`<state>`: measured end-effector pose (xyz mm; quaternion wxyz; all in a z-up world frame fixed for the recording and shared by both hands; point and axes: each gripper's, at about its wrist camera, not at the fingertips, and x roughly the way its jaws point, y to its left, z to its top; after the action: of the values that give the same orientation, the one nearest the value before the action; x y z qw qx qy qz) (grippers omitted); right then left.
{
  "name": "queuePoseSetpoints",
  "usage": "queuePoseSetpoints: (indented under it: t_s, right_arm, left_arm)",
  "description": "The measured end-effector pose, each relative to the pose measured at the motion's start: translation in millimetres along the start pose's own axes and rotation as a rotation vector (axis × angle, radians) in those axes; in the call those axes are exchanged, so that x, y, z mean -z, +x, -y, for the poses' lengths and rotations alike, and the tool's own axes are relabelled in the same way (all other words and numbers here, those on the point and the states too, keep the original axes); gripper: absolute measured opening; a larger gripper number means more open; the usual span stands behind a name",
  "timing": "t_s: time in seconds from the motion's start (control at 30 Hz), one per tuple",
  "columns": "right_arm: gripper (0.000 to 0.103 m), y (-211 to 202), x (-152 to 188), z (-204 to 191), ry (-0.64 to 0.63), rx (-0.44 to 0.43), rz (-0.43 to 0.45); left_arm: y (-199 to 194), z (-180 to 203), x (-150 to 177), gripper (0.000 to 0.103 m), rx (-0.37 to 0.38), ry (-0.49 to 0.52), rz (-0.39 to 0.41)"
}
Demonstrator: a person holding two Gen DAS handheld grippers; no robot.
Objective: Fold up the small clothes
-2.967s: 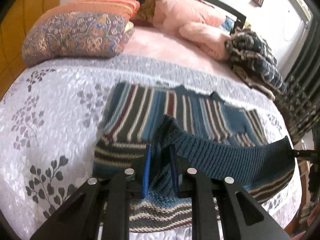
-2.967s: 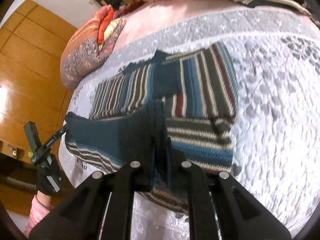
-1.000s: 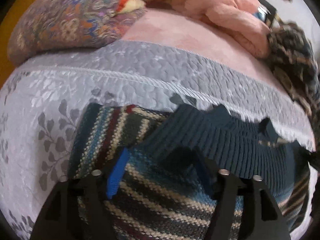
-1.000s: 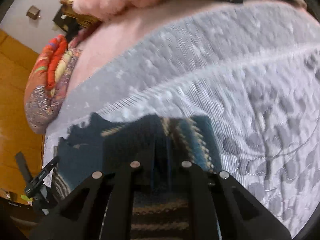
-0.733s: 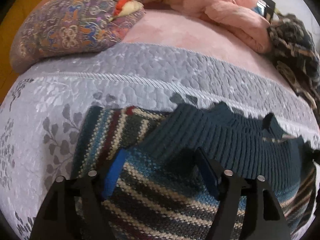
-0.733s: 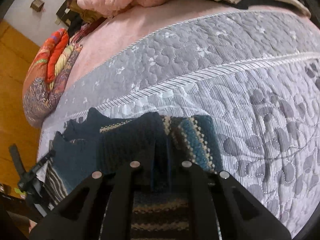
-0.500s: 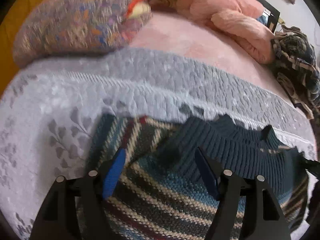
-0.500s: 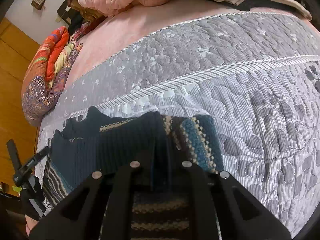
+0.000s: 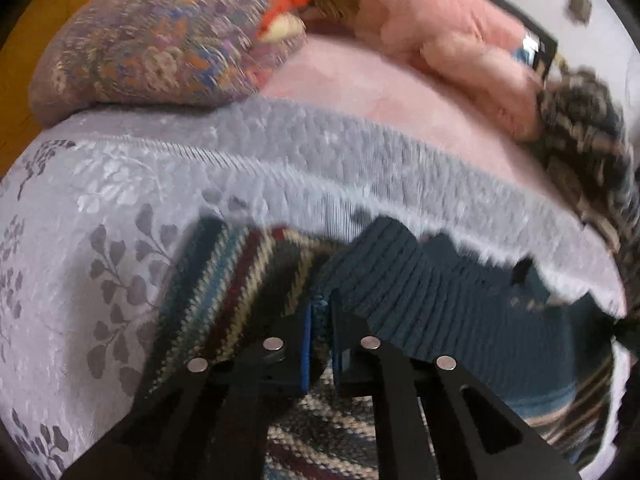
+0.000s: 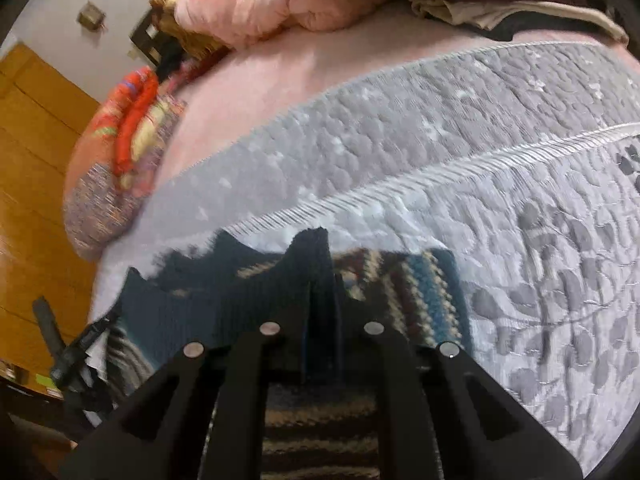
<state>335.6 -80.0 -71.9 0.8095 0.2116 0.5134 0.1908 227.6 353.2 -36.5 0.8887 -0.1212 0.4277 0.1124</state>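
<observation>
A striped knit sweater [image 9: 240, 276] lies on the grey quilt, folded with its teal ribbed hem [image 9: 420, 280] brought up to the far edge. My left gripper [image 9: 320, 312] is shut on a pinch of the hem at the left side of the fold. In the right wrist view the sweater [image 10: 412, 284] shows its striped right edge, and my right gripper [image 10: 322, 304] is shut on the dark hem there. Both grippers sit low, close to the cloth. The sweater's near part is hidden under the fingers.
The grey leaf-patterned quilt [image 9: 112, 168] spreads wide on both sides. A patterned pillow [image 9: 152, 48], a fluffy pink blanket [image 9: 448, 44] and a plaid heap of clothes [image 9: 588, 136] lie at the bed's far end. A wooden wall [image 10: 32, 160] stands at the left.
Both grippers carried the hem up over the sweater to its far edge. The left gripper, open half a second ago, has now shut on the hem. The right stayed shut.
</observation>
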Motion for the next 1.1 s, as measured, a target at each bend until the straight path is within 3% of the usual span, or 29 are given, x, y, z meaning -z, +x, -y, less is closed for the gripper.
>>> queuePoseSetpoints:
  t_s: [0.1,0.23,0.3,0.47,0.6,0.67,0.83,0.97,1.1]
  right_arm:
    - [0.009,-2.6,-3.4,0.4,0.029,-0.050,0.015]
    - [0.009,14.7,0.1,-0.5,0.017,0.032,-0.009]
    - [0.009,26.0,3.4,3.7,0.018,0.069,-0.037]
    - [0.011,29.8,4.6,5.8,0.009,0.083,-0.056]
    - [0.024,15.5,6.8,-6.6,-0.050,0.122,-0.061]
    - [0.025,4.5,8.8,-8.3,-0.056,0.110,-0.062]
    - [0.029,-29.8,21.1,2.2,-0.003,0.047,-0.128]
    - [0.032,-50.2,48.8,2.9,-0.027,0.059,-0.197]
    - [0.042,-68.0,77.7,3.3,-0.086,0.095,-0.223]
  left_arm:
    - [-12.8,-3.7,-8.5,0.007,-0.025,-0.006,0.033]
    - [11.4,-14.2,0.3,0.008,-0.093,-0.006,-0.060]
    - [29.1,-22.8,10.8,0.008,-0.089,-0.007,-0.119]
    - [27.9,-18.6,15.1,0.012,-0.093,0.039,-0.093]
    - [13.7,-13.0,11.5,0.021,-0.070,0.035,-0.092]
    - [-2.2,-4.5,8.8,0.036,-0.063,0.063,-0.059]
    - [-28.5,33.8,15.8,0.047,0.032,0.147,-0.022]
    - [-26.5,61.7,38.6,0.049,0.130,0.180,-0.105]
    - [-19.7,81.5,72.6,0.058,0.161,0.238,-0.182]
